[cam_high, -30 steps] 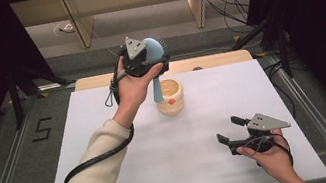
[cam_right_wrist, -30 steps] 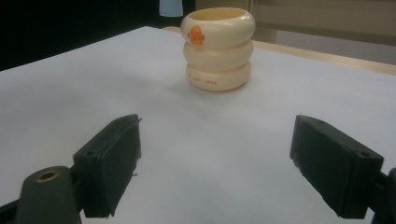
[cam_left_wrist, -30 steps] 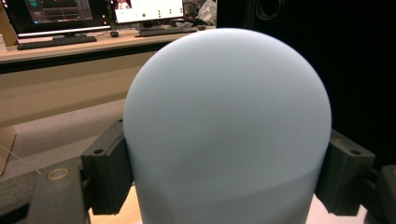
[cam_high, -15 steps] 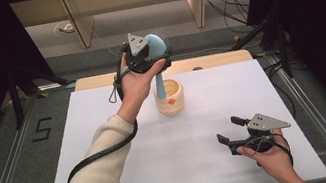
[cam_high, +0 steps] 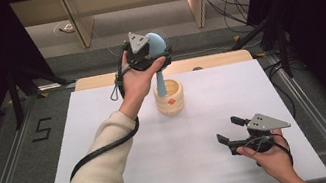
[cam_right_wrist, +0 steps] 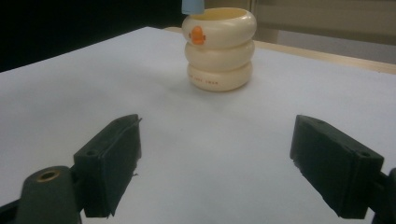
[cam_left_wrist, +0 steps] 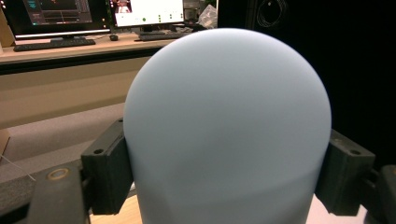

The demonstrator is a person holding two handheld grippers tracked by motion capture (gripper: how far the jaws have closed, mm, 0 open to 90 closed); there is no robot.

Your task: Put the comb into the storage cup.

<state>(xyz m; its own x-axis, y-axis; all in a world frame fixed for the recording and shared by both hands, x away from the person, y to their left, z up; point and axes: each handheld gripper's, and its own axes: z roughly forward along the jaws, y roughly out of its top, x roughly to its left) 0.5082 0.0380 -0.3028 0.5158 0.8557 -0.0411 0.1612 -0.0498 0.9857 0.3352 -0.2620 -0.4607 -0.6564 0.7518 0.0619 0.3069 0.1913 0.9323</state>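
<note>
A pale blue plastic brush with a rounded dome head (cam_high: 157,44) is held upright in the high view, its narrow handle reaching down into a cream ribbed ring-stacked cup (cam_high: 169,97) that stands on the white tabletop (cam_high: 107,132). The left gripper (cam_high: 150,53) is clamped around the dome above the cup. The right gripper (cam_high: 229,133) rests low on the tabletop, well apart from the cup and nearer the person, its jaws spread with nothing between them. Beyond the cup, a wooden strip edges the table, then grey floor and pale cabinet panels; dark curtains stand to either side.

From the left gripper view, the dome (cam_left_wrist: 228,126) is pressed on both flanks by the black jaws, with a desk carrying monitors and keyboards (cam_left_wrist: 51,43) behind it.

From the right gripper view, the cup (cam_right_wrist: 219,49) shows an orange mark on its top ring, the brush's blue handle tip (cam_right_wrist: 192,6) at its rim, and the parted jaws flank bare tabletop in front of the cup.
</note>
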